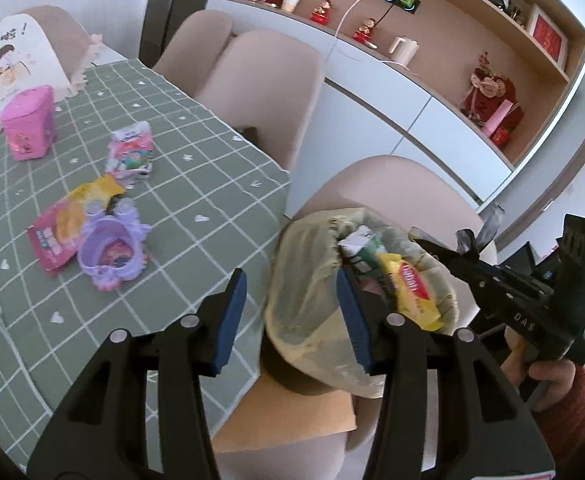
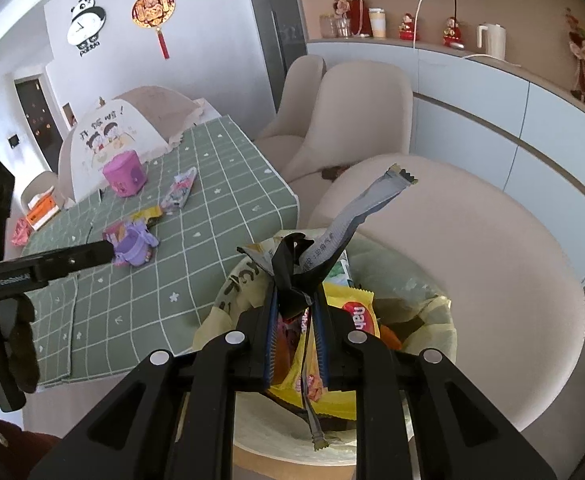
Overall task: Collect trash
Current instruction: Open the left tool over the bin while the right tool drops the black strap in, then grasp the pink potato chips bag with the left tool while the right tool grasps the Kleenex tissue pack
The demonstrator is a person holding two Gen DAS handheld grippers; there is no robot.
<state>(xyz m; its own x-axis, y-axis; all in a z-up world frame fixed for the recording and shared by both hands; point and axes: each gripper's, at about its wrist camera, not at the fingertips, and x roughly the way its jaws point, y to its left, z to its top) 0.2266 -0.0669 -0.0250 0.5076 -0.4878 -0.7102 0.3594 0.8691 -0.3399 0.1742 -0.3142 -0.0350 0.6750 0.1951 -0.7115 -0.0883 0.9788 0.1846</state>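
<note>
A trash bin lined with a pale yellow bag (image 1: pixel 304 300) (image 2: pixel 228 300) stands on a beige chair beside the table, with a yellow wrapper (image 1: pixel 412 292) (image 2: pixel 356 312) inside. My right gripper (image 2: pixel 296 300) (image 1: pixel 468 252) is shut on a grey and black wrapper (image 2: pixel 352 216) held above the bin. My left gripper (image 1: pixel 292 312) is open and empty at the table edge next to the bin. On the green checked tablecloth (image 1: pixel 196 184) lie a pink and yellow wrapper (image 1: pixel 58 232), a purple toy cup (image 1: pixel 110 252) (image 2: pixel 132 244) and a pink printed packet (image 1: pixel 130 152) (image 2: pixel 178 190).
A pink tin (image 1: pixel 30 124) (image 2: pixel 124 174) and a white food cover (image 2: pixel 108 140) stand at the far end of the table. Beige chairs (image 1: pixel 260 88) line the table's right side. A white sideboard (image 1: pixel 372 92) with ornaments runs along the wall.
</note>
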